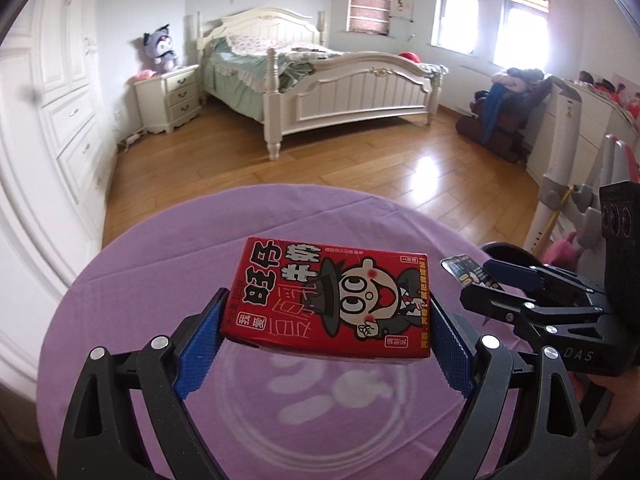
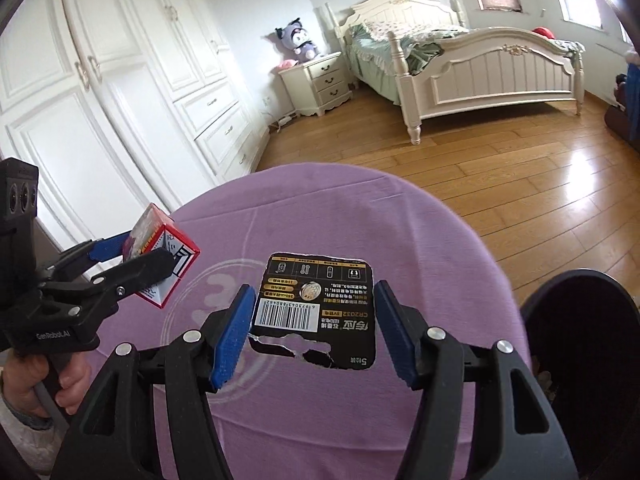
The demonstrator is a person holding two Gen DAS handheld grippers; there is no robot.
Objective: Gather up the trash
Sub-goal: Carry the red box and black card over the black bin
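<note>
My left gripper (image 1: 326,332) is shut on a red milk carton (image 1: 328,300) with a cartoon face and holds it above the round table with the purple cloth (image 1: 160,280). The carton also shows in the right wrist view (image 2: 160,256), held in the left gripper (image 2: 132,264). My right gripper (image 2: 314,332) is shut on a black battery card (image 2: 316,308) with a barcode and holds it over the table (image 2: 360,220). In the left wrist view the right gripper (image 1: 492,280) holds the card (image 1: 464,270) edge-on at the right.
A black bin (image 2: 580,340) stands at the table's right edge. Behind the table are wooden floor (image 1: 360,160), a white bed (image 1: 320,80), a nightstand (image 1: 168,96) and white wardrobes (image 2: 100,100). A chair with clothes (image 1: 504,108) stands at the right.
</note>
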